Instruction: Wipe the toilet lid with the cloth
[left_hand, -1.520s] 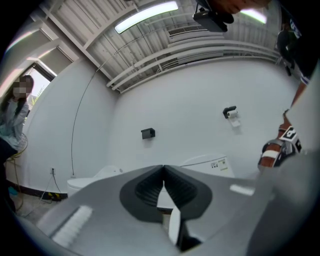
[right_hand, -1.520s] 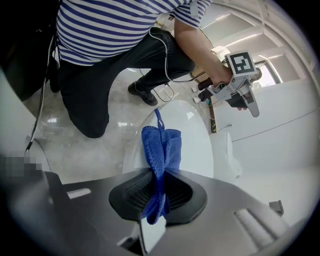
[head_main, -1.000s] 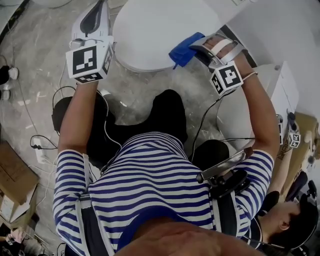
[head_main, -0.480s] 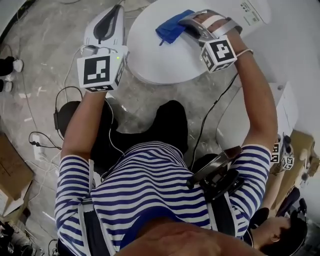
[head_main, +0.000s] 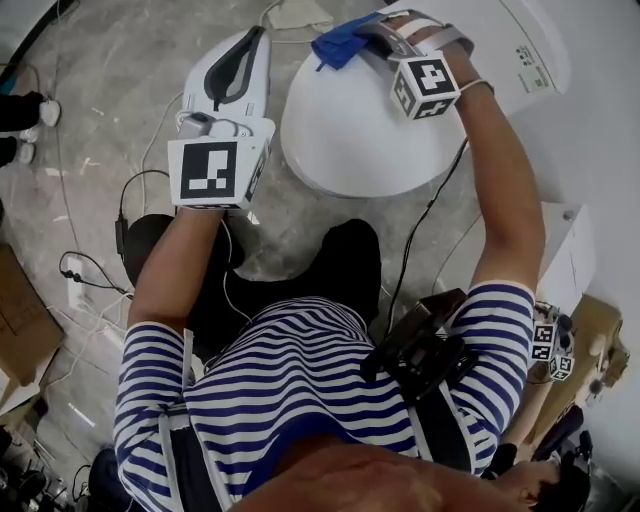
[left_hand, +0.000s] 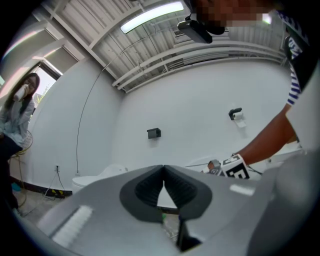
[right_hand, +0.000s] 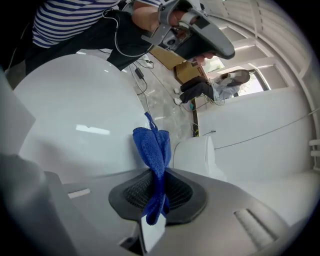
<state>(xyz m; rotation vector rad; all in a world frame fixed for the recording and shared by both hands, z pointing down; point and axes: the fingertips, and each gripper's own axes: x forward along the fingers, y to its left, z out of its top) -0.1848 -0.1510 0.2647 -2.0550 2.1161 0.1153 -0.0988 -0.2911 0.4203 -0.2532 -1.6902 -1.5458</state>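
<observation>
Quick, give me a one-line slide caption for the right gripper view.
Right hand-held gripper shut on a blue cloth, at the edge of the white toilet lid.

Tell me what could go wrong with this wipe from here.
1. The cloth is pinched into a narrow bunch by the right gripper, so the jaws might scrape the toilet lid instead of the cloth wiping it.
2. The cloth sits at the lid's rim; a stroke may slide off onto the floor side.

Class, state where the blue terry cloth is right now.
In the head view, top centre: the blue cloth is pinched in the right gripper at the far edge of the white toilet lid.
</observation>
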